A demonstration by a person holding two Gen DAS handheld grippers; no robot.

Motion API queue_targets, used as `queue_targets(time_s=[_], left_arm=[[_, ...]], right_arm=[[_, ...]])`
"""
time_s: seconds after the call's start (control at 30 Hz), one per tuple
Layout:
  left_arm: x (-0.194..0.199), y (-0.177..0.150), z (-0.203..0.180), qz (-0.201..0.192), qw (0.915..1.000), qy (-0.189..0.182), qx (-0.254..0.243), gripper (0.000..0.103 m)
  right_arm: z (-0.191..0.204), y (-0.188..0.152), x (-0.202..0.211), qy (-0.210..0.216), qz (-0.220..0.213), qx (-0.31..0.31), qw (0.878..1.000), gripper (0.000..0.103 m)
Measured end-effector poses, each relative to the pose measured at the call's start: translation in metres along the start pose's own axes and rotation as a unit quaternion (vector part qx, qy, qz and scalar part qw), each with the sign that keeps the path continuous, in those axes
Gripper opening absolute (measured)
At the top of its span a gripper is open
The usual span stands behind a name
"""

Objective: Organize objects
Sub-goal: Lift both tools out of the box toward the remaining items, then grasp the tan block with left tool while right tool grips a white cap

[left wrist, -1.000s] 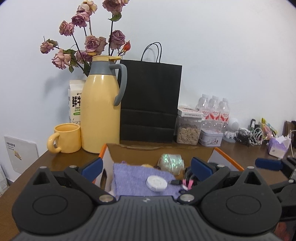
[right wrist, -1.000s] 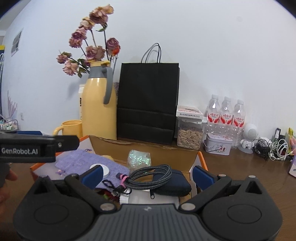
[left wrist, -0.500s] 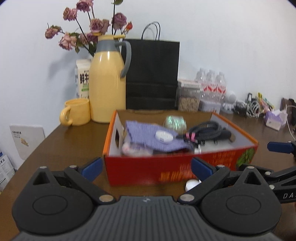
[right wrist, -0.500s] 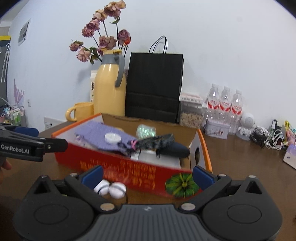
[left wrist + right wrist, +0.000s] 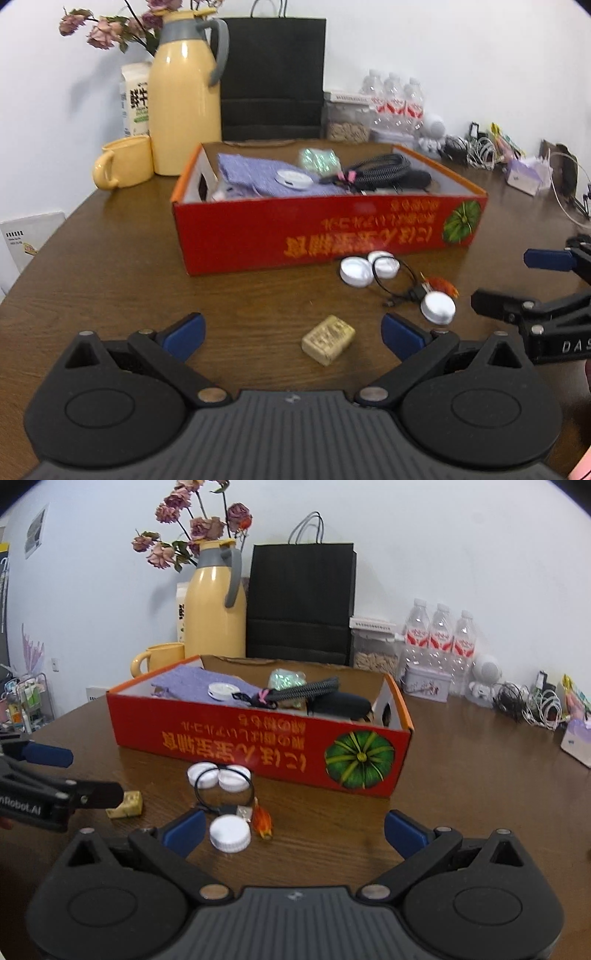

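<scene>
A red cardboard box (image 5: 325,230) (image 5: 258,746) sits mid-table and holds a purple cloth (image 5: 255,177), a white round case (image 5: 293,179), a black braided cable (image 5: 376,170) and a dark pouch (image 5: 340,703). In front of it lie three white caps (image 5: 356,271) (image 5: 229,833), a thin black cord (image 5: 395,284), a small orange item (image 5: 263,821) and a tan block (image 5: 328,339) (image 5: 125,805). My left gripper (image 5: 291,334) is open and empty, the tan block between its fingers. My right gripper (image 5: 293,829) is open and empty, just behind the nearest cap.
At the back stand a yellow thermos (image 5: 184,96), a yellow mug (image 5: 123,162), a milk carton (image 5: 135,98), a black paper bag (image 5: 273,77), a snack jar (image 5: 375,648), water bottles (image 5: 439,635) and tangled cables (image 5: 532,701). The brown table (image 5: 110,258) curves away at left.
Both grippers have pulled back from above the box and tilted down. The box now lies farther off, and the caps, cord and tan block on the table have come into view.
</scene>
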State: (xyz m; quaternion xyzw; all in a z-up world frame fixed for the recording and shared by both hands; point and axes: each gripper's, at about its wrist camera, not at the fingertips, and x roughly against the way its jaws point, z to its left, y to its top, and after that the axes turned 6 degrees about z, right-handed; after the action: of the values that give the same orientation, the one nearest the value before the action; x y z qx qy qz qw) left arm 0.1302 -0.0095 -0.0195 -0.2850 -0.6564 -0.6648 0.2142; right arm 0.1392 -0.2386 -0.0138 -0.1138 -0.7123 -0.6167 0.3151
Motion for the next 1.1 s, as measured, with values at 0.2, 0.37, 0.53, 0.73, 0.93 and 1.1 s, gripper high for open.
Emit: queue_targets(time_s=[0.2, 0.37, 0.53, 0.73, 0.93, 1.1], left_arm=[[-0.004, -0.003, -0.006, 0.016, 0.9999, -0.001, -0.006, 0.103], [-0.008, -0.005, -0.009, 0.028, 0.9995, -0.003, -0.010, 0.103], [-0.013, -0.005, -0.008, 0.034, 0.9994, -0.009, -0.006, 0.097], [-0.018, 0.001, -0.008, 0.023, 0.9995, -0.024, 0.000, 0.039], [-0.013, 0.000, -0.012, 0.010, 0.9990, -0.042, -0.007, 0.030], [-0.010, 0.000, -0.008, 0.003, 0.9991, -0.042, 0.005, 0.030]], right_arm=[[-0.008, -0.007, 0.001, -0.003, 0.004, -0.015, 1.000, 0.103], [-0.010, -0.009, -0.001, -0.001, 0.008, -0.019, 1.000, 0.103], [-0.009, -0.009, -0.002, 0.001, 0.010, -0.018, 1.000, 0.103], [-0.004, -0.010, -0.004, 0.006, 0.015, -0.014, 1.000, 0.103], [0.000, -0.010, -0.006, 0.011, 0.019, -0.010, 1.000, 0.103], [0.007, -0.008, -0.007, 0.019, 0.020, -0.001, 1.000, 0.098]])
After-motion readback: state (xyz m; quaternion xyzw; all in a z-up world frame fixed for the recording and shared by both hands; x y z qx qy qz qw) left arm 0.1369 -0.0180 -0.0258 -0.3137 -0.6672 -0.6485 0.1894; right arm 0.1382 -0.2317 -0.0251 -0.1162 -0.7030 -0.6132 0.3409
